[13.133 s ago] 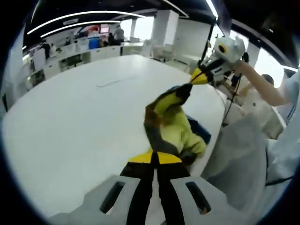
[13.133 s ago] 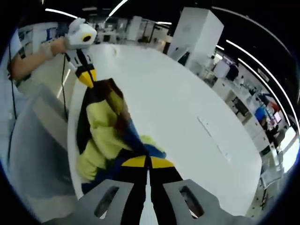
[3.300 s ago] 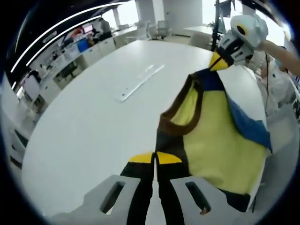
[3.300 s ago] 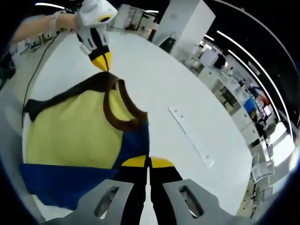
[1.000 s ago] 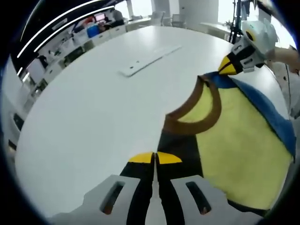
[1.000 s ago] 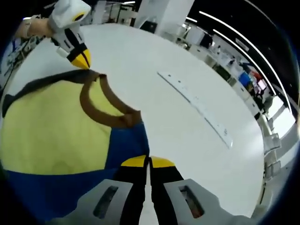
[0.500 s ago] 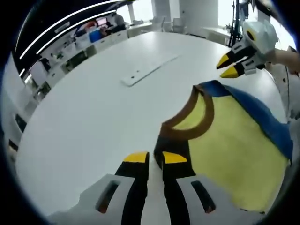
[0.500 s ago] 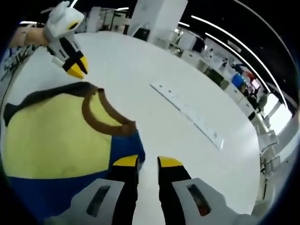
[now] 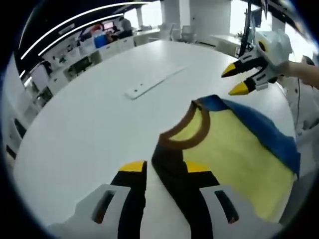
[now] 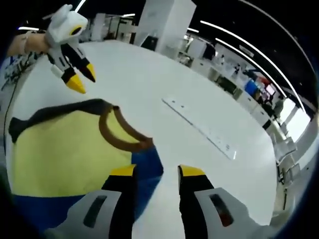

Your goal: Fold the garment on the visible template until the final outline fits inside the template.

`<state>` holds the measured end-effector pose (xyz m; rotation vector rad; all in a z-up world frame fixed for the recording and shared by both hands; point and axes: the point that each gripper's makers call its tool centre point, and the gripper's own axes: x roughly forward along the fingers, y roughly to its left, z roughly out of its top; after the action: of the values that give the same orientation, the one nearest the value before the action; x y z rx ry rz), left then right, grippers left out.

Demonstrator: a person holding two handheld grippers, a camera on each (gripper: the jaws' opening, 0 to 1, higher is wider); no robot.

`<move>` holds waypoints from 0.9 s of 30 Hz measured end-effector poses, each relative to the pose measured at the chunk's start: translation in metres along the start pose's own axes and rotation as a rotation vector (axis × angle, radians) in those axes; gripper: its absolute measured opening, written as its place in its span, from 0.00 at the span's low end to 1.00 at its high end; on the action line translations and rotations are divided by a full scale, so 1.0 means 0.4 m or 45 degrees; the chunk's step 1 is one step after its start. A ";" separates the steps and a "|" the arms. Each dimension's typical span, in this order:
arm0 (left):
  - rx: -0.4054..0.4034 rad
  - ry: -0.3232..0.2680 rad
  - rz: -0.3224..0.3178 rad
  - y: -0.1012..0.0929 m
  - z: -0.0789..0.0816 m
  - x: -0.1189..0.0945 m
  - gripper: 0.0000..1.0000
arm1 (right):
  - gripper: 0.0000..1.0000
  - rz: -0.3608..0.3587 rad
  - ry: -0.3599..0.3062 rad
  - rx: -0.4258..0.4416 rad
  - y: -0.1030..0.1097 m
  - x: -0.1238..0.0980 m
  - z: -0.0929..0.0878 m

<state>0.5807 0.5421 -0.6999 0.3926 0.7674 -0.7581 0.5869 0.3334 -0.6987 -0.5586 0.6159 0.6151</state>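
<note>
one yellow sleeveless knit garment with a brown neckband and blue and black shoulder panels [image 9: 234, 149] lies spread flat on the white round table [image 9: 84, 124], near the table's edge on the person's side, with its neckline toward the table's middle. in the left gripper view, the left gripper [image 9: 164, 168] hangs just over the black shoulder panel, its two yellow-tipped jaws standing apart with nothing between them; at upper right the right gripper [image 9: 233, 80] hovers above the blue shoulder, its jaws likewise parted and empty. one pale flat strip with small holes [image 9: 149, 83] lies on the table well apart from the garment; it may be a marker of the template, though no drawn outline can be made out. in the right gripper view, the left gripper [image 10: 79, 78] hangs clear of the black shoulder at upper left, the garment [image 10: 65, 154] lies at lower left, the right gripper [image 10: 157, 172] stands open beside the blue shoulder, and the strip [image 10: 199, 128] runs away to the right. judged step: the garment is laid out and let go, and no fold is made yet. the next move calls for closing each gripper on an edge or shoulder and carrying it across the body. count: one garment, one strip, one table, two grippers.
</note>
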 end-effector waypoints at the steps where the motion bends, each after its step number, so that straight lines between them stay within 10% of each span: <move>1: -0.001 0.003 0.000 -0.001 -0.003 -0.003 0.28 | 0.35 0.001 0.002 0.001 0.003 -0.002 -0.001; 27: 0.000 -0.075 -0.065 -0.071 0.020 -0.101 0.60 | 0.67 0.033 -0.026 0.073 0.041 -0.089 -0.003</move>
<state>0.5443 0.5373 -0.6658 0.3503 0.7243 -0.8142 0.5521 0.3312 -0.6804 -0.4914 0.6206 0.6246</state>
